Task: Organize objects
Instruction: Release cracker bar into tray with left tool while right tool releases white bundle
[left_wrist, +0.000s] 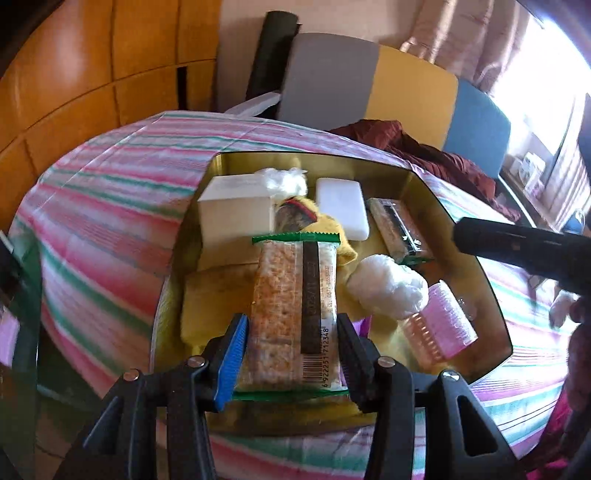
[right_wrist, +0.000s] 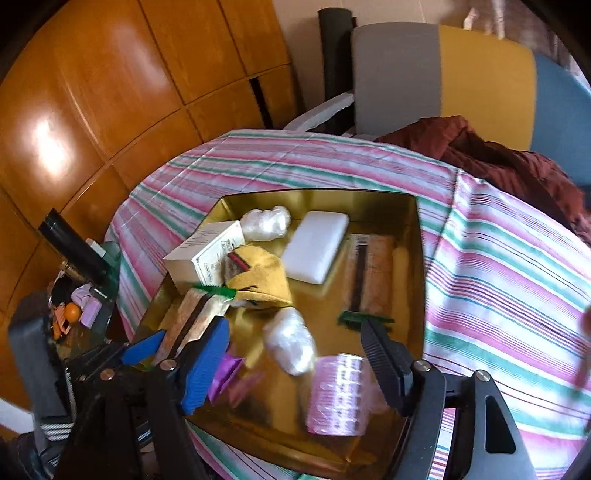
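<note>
A gold tin (left_wrist: 424, 177) stands open on the striped tablecloth (left_wrist: 110, 192). My left gripper (left_wrist: 291, 354) is shut on a cracker pack (left_wrist: 291, 295) in a green-edged wrapper, pads against its long sides, above the tin's near left part. The same pack (right_wrist: 192, 317) shows at the left of the right wrist view. My right gripper (right_wrist: 295, 354) stands open over the tin (right_wrist: 417, 258), nothing pressed between its fingers. A pink hair roller (right_wrist: 340, 395) lies on the tin floor below them, close to the black finger. The roller (left_wrist: 439, 321) also shows right of the pack.
In the tin lie a white box (left_wrist: 236, 210), a white block (left_wrist: 343, 206), a yellow cloth (right_wrist: 266, 277), two white plastic wads (left_wrist: 388, 284), and a second cracker pack (left_wrist: 399, 229). A dark red garment (right_wrist: 498, 158) lies at the back right before a chair (right_wrist: 443, 66).
</note>
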